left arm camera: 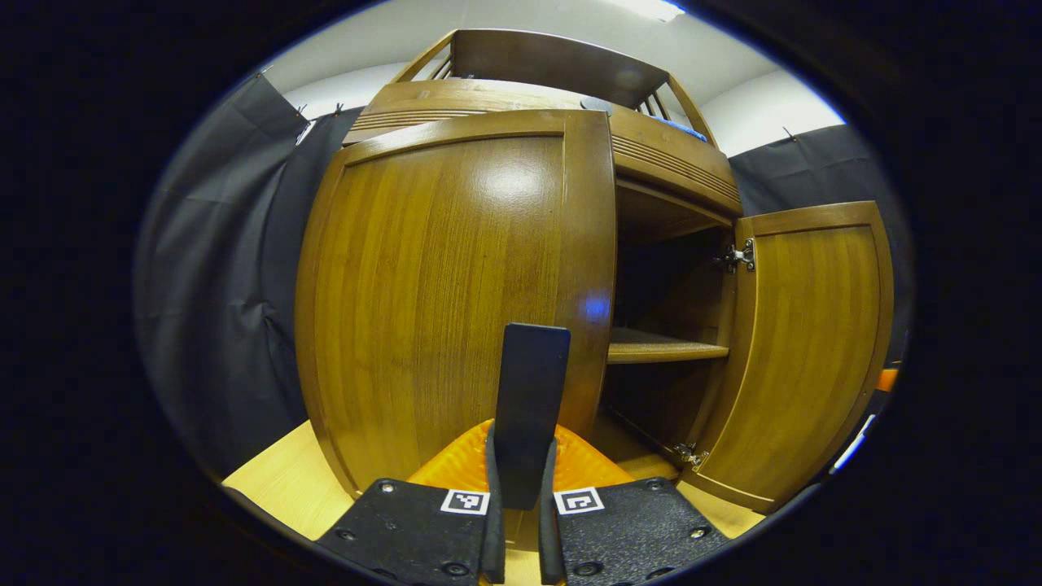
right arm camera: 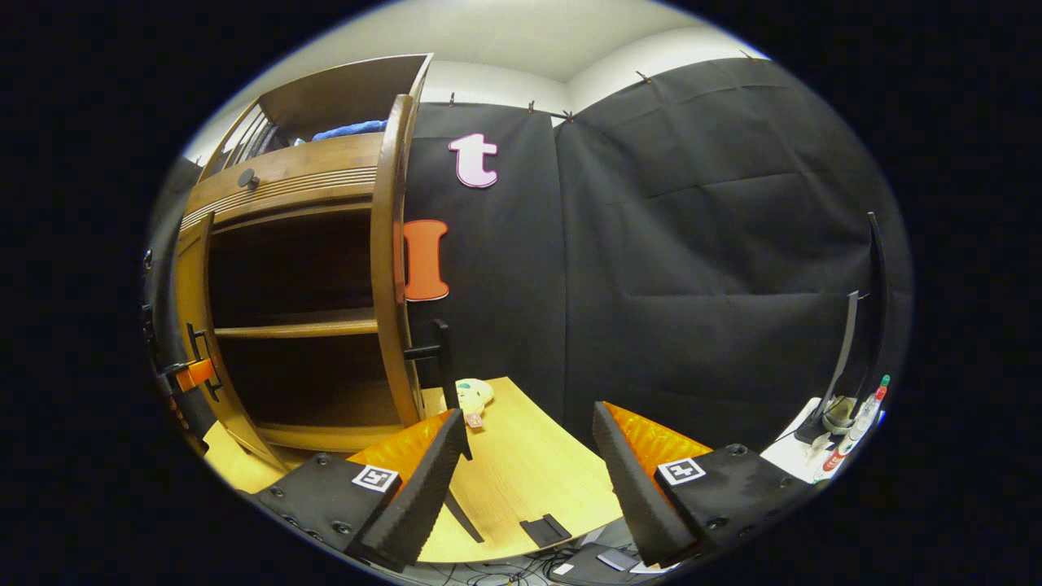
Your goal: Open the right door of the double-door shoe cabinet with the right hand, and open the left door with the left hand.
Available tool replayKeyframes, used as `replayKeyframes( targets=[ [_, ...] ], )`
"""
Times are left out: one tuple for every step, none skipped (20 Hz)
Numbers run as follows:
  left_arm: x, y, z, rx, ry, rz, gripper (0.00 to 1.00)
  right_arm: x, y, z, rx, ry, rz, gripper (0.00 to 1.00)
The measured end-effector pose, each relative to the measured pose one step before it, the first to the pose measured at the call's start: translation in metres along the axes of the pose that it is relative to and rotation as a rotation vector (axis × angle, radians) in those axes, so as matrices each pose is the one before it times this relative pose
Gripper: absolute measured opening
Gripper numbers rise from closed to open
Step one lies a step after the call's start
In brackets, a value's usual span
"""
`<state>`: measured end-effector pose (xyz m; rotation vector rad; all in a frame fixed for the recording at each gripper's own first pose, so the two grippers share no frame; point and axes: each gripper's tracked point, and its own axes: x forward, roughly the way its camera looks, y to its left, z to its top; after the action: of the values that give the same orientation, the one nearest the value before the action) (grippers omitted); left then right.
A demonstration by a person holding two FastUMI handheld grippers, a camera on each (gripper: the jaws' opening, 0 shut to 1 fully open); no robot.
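My left gripper point(left arm camera: 522, 460) points straight at the shoe cabinet point(left arm camera: 521, 98), level and square to its left door point(left arm camera: 440, 293). The two fingers rise on either side of that door's upright black handle point(left arm camera: 529, 382) and pinch it between them. The door's free edge stands a little in front of the cabinet's dark opening, so I read it as just ajar.

Beyond that edge, inside the cabinet, I see one shelf point(left arm camera: 663, 351). The right door point(left arm camera: 806, 350) is swung wide open on its hinges, its inner face turned toward me.

My right gripper point(right arm camera: 529, 464) hangs off to the cabinet's right side, clear of it, with its fingers point(right arm camera: 423, 480) spread far apart and nothing between them. It is aimed past the cabinet at the booth's black cloth wall point(right arm camera: 700, 268), tilted slightly down over the wooden table point(right arm camera: 521, 488) on which the cabinet stands. From here the open right door is edge-on, its own black handle point(right arm camera: 435, 350) sticking out well apart from my fingers. A small pale object point(right arm camera: 474, 395) lies on the table just beside that door's foot; I cannot tell what it is.
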<state>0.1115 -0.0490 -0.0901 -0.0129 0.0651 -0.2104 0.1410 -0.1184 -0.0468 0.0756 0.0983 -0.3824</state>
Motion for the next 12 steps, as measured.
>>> replayKeyframes(
  targets=[
    [-0.00313, 0.0009, 0.00088, -0.00249, -0.00481, -0.00359, 0.16, -0.00389, 0.00071, -0.00129, 0.00411, 0.002, -0.00786, 0.94],
    [-0.00275, 0.00022, -0.00058, 0.00174, -0.00397, -0.00502, 0.16, -0.00057, 0.00263, -0.00008, 0.00426, -0.00014, -0.00058, 0.94],
    [-0.00279, 0.00197, 0.00008, -0.00044, 0.00041, -0.00492, 0.16, -0.00178, 0.00372, -0.00073, 0.00052, 0.00114, 0.00042, 0.94],
    [-0.00177, 0.0009, -0.00077, -0.00376, 0.00256, -0.00519, 0.16, 0.00008, 0.00537, -0.00062, -0.0031, 0.00144, -0.00141, 0.94],
    [-0.00316, 0.00056, 0.00019, -0.00261, 0.00452, -0.0069, 0.16, -0.00141, 0.00584, -0.00034, -0.00132, -0.00069, 0.00074, 0.94],
    [-0.00375, 0.00127, 0.00048, -0.00105, 0.00295, -0.00688, 0.17, -0.0036, 0.00471, -0.00052, 0.00132, -0.00116, 0.00098, 0.94],
    [-0.00322, 0.0019, -0.00006, -0.00505, 0.00308, -0.00408, 0.16, -0.00308, 0.00421, -0.00212, 0.00281, 0.00044, 0.00155, 0.94],
    [-0.00399, 0.00082, 0.00031, -0.00657, 0.00214, -0.00194, 0.16, -0.00083, 0.00493, -0.00029, 0.00272, 0.00052, 0.0036, 0.94],
    [-0.0046, 0.00157, 0.00111, -0.00353, 0.00096, -0.00276, 0.16, -0.00372, 0.00594, -0.00187, 0.00106, 0.00182, 0.00418, 0.94],
    [-0.00371, 0.00193, 0.00029, -0.00109, -0.00002, -0.00289, 0.16, -0.00348, 0.0063, -0.00335, 0.0004, 0.003, 0.00519, 0.94],
    [-0.0035, 0.0018, 0.00018, -0.00024, -0.00041, -0.00331, 0.16, -0.00326, 0.00588, -0.00296, -0.00239, 0.00264, 0.00708, 0.94],
    [-0.00407, 0.00182, -0.00028, 0.00174, 0.00027, -0.0038, 0.16, -0.00167, 0.00665, -0.00124, -0.0026, 0.00141, 0.0056, 0.94]
  ],
)
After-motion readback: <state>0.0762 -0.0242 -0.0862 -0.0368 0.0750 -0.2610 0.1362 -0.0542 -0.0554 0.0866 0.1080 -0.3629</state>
